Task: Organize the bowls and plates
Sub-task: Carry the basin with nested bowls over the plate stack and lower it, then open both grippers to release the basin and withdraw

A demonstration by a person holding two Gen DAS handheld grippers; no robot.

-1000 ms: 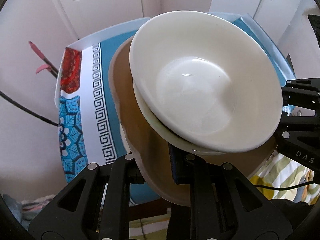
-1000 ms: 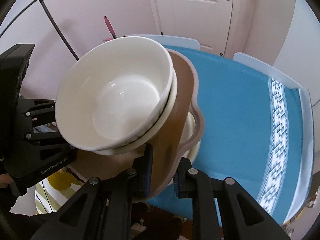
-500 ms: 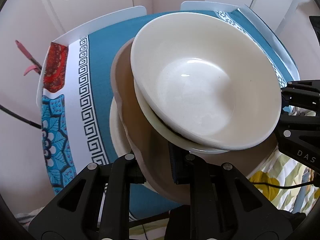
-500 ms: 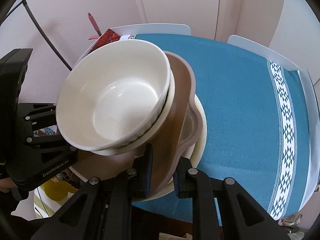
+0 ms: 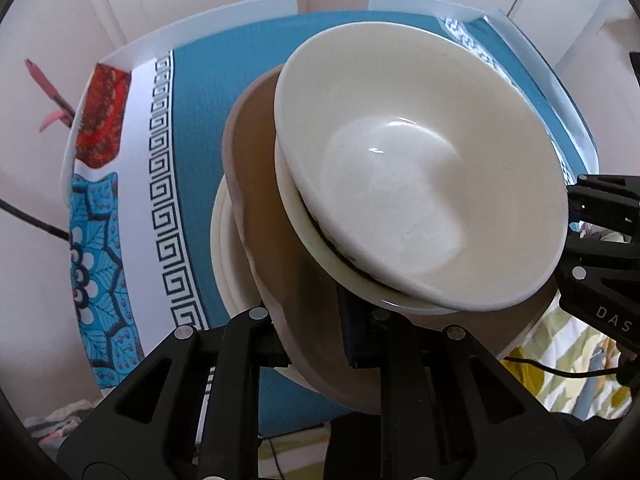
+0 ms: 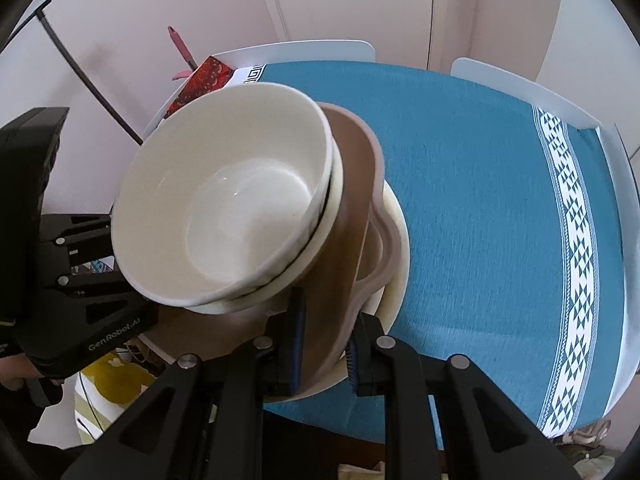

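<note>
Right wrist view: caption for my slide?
Right tool clamps brown plate carrying two nested white bowls above a cream plate on the teal tablecloth.

Glossy ceramic bowl [image 5: 420, 184], woven tablecloth [image 6: 472, 184]

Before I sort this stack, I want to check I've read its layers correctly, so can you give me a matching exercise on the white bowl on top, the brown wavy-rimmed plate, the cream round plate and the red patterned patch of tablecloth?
Things
1. upper white bowl
2. brown wavy-rimmed plate
3. cream round plate
4. red patterned patch

Places
A. lowest in the stack
B. nested in a second white bowl
C. between the bowls and the bottom plate
D. at the table's edge, apart from the stack

Pairs: 1-B, 2-C, 3-A, 4-D
</note>
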